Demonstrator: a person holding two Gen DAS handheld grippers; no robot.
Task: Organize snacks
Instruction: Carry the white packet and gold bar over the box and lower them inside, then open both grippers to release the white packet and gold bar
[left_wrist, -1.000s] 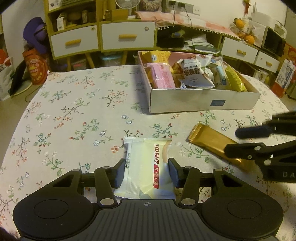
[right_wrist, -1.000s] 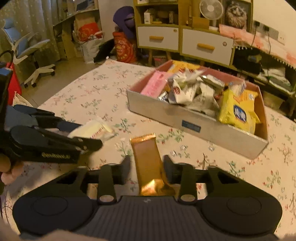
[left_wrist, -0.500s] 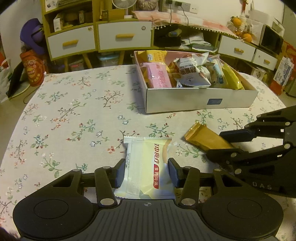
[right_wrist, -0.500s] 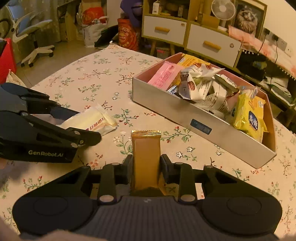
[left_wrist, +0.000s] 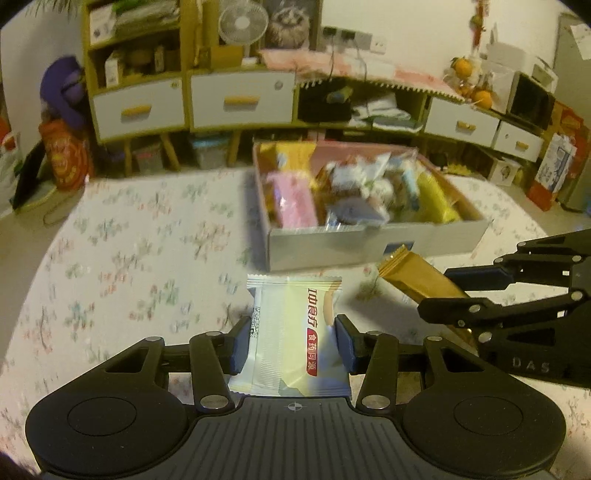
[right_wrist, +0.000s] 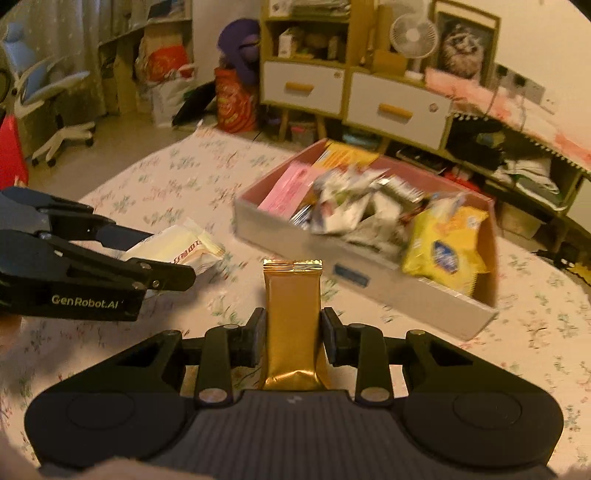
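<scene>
My left gripper is shut on a pale yellow-white snack packet with red print, held above the floral tablecloth. My right gripper is shut on a gold snack bar, also lifted. Each gripper shows in the other's view: the right one with the gold bar, the left one with the packet. The open cardboard box full of snacks lies just beyond both; it also shows in the right wrist view.
The table with the floral cloth stretches to the left. Behind it stand yellow cabinets with white drawers, a fan, and a low shelf with clutter. An office chair and bags stand on the floor at left.
Both grippers have lifted their snacks off the table and moved toward the box. The right gripper has closed on the gold bar.
</scene>
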